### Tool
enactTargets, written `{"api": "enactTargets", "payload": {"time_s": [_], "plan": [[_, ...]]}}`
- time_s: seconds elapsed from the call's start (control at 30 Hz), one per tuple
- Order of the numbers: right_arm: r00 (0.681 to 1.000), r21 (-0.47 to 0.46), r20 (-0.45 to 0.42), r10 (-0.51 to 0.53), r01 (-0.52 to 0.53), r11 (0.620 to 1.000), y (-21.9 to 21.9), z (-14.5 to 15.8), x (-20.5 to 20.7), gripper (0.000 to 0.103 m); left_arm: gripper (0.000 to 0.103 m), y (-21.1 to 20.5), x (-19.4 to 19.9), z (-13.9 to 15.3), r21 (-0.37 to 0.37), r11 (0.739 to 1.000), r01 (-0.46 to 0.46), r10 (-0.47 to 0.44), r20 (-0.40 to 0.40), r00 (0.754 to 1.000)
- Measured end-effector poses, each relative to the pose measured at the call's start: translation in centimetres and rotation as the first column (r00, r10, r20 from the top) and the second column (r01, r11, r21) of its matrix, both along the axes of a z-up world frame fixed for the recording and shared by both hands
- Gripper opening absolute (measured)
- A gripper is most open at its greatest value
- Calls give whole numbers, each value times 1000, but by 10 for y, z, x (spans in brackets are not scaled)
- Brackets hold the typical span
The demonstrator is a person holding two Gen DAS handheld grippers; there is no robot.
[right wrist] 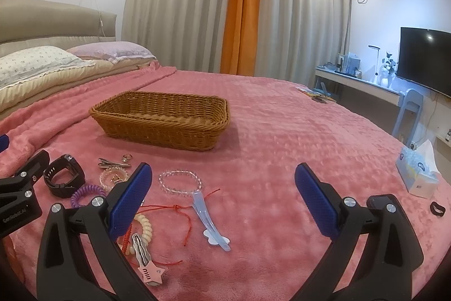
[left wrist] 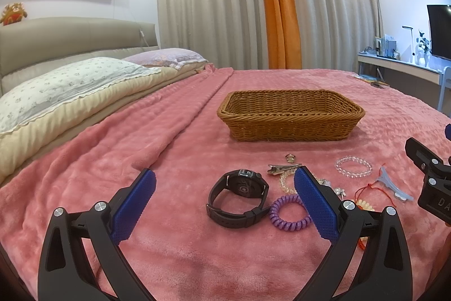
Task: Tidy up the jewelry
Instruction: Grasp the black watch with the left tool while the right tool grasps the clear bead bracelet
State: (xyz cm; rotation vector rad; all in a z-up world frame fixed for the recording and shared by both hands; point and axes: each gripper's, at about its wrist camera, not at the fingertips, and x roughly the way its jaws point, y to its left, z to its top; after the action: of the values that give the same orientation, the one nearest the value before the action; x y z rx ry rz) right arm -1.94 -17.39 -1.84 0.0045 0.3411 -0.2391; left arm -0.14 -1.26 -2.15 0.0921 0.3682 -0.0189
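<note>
My left gripper (left wrist: 224, 182) hovers low over a plush pink blanket (left wrist: 169, 258), its blue textured jaws spread wide and holding nothing. Just ahead at twelve o'clock, between the jaws, a black rubber-strapped watch (left wrist: 238, 195) lies on its side, its long axis running left to right and its round face toward me. Touching the strap at three o'clock is a purple coiled hair tie (left wrist: 290, 212). My right gripper (right wrist: 222, 182) also has its jaws spread wide, empty. At its ten o'clock a clear beaded bracelet (right wrist: 179, 182) lies flat, and a translucent blue hair clip (right wrist: 207, 219) runs from it toward me, long axis near to far. A thin red cord (right wrist: 180, 209) crosses beside it. Farther off, a rectangular woven wicker basket (left wrist: 290, 120) sits with its long axis left to right.
</note>
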Motion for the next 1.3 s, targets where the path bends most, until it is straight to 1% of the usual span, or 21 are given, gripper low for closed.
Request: {"api": "enactTargets", "payload": {"time_s": [0.03, 0.13, 0.27, 0.37, 0.43, 0.5, 0.53, 0.57, 0.63, 0.7, 0.73, 0.77, 0.8, 0.87, 0.9, 1.03, 1.13, 1.17, 1.2, 1.27, 1.3], "plan": [[1000, 2, -4, 1, -1, 1000, 0, 0, 0, 97, 95, 1, 2, 0, -8, 1000, 9, -9, -5, 1000], [1000, 15, -19, 12, -12, 1000, -4, 1, 2, 97, 95, 14, 5, 2, -88, 995, 55, -59, -46, 997], [997, 15, -82, 17, -16, 1000, -7, 2, 10, 97, 94, 38, 17, 7, -215, 966, 147, -179, -138, 974], [990, 21, -134, 41, -38, 999, -13, 2, 14, 96, 92, 49, 24, 11, -265, 948, 178, -229, -176, 957], [984, 27, -170, 56, -52, 998, -19, 2, 16, 94, 91, 53, 28, 13, -278, 943, 181, -240, -196, 951], [977, 33, -202, 67, -62, 998, -26, 3, 21, 86, 86, 58, 35, 14, -293, 940, 176, -247, -224, 943], [973, 40, -216, 76, -69, 997, -28, 3, 23, 78, 79, 60, 39, 14, -295, 940, 170, -246, -243, 938], [968, 53, -234, 88, -78, 996, -33, 4, 26, 67, 74, 62, 45, 14, -295, 941, 163, -245, -267, 932], [958, 92, -261, 117, -96, 991, -43, 5, 31, 55, 74, 70, 55, 15, -314, 938, 150, -248, -301, 921], [946, 135, -284, 155, -120, 983, -49, 6, 39, 48, 70, 77, 63, 15, -336, 931, 145, -258, -323, 911], [936, 151, -302, 181, -140, 979, -50, 6, 45, 40, 67, 80, 67, 14, -341, 929, 142, -262, -339, 904], [923, 156, -325, 206, -162, 974, -48, 7, 53, 38, 58, 81, 72, 12, -343, 928, 142, -268, -354, 896], [916, 153, -338, 218, -175, 973, -46, 6, 60, 37, 53, 83, 77, 11, -347, 926, 147, -281, -376, 883], [898, 146, -367, 243, -203, 968, -37, 4, 75, 35, 53, 85, 88, 6, -349, 923, 162, -307, -414, 857], [888, 147, -384, 251, -209, 967, -33, 1, 84, 34, 53, 85, 90, 4, -351, 920, 171, -318, -420, 850], [861, 201, -427, 277, -208, 957, -24, -13, 109, 34, 53, 86, 102, -5, -378, 903, 207, -375, -453, 809], [845, 221, -451, 288, -207, 953, -20, -22, 123, 34, 52, 78, 109, -13, -370, 903, 217, -385, -479, 789], [840, 221, -459, 289, -207, 953, -18, -25, 127, 34, 47, 74, 111, -17, -366, 903, 224, -391, -487, 781], [834, 218, -469, 290, -209, 953, -16, -29, 131, 34, 38, 71, 113, -20, -362, 904, 226, -392, -495, 775], [823, 204, -490, 285, -210, 956, -13, -34, 137, 30, 30, 65, 117, -28, -356, 909, 218, -386, -519, 763], [817, 199, -503, 281, -208, 958, -12, -37, 142, 30, 29, 63, 118, -31, -351, 912, 212, -379, -528, 760]]}}
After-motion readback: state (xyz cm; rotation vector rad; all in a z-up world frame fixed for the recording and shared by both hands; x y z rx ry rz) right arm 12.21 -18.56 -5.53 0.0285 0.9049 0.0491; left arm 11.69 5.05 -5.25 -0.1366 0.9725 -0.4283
